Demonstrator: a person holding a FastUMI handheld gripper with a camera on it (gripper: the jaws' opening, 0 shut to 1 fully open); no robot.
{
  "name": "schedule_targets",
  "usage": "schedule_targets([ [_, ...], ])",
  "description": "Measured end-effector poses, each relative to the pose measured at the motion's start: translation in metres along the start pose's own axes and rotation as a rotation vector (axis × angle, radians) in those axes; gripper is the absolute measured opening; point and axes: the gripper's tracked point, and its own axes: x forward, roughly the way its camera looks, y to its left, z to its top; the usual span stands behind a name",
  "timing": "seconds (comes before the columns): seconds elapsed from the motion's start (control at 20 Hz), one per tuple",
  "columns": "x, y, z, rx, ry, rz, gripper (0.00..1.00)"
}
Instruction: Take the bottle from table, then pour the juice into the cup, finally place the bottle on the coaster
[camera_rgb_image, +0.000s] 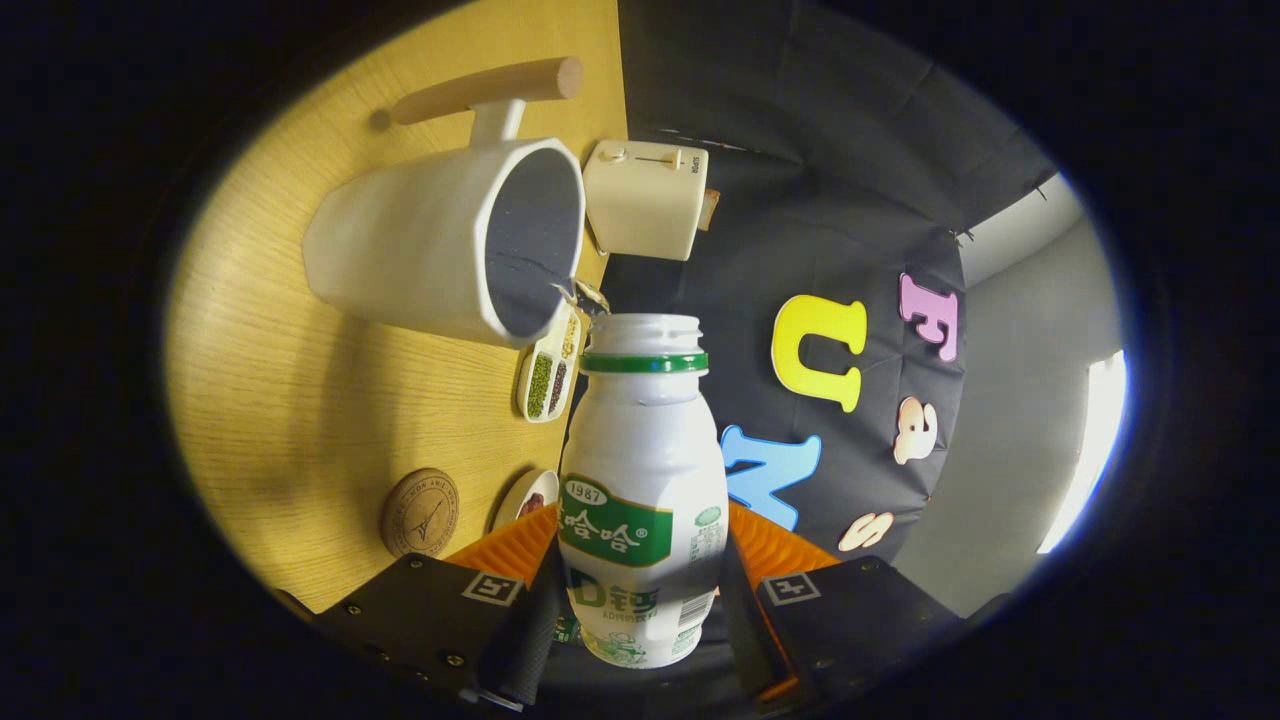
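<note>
The gripper (640, 590) pinches the bottle (642, 500) low on its body, one finger pressed against each side, so the bottle stands out between them and runs forward along their line. The bottle is white plastic with a rounded shoulder, a narrower neck and a green ring under the threaded mouth; the cap is off and the mouth is open. A green and white label wraps its middle. The whole scene appears tilted, with the wooden table (300, 400) running up one side. The bottle's mouth sits just beside the rim of the cup (440, 240), a large white mug with a dark inside and a wooden handle. Beyond the cup is a cream toaster (645, 200). A divided dish of beans (548, 375) lies behind the bottle's neck. The round cork coaster (420, 513) lies near the fingers, with a small white dish (525, 497) next to it.
</note>
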Motion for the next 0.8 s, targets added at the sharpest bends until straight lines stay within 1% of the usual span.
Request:
schedule_targets([
  [0.8,0.0003,-0.009,0.0026,-0.055,-0.003,-0.024,0.72],
])
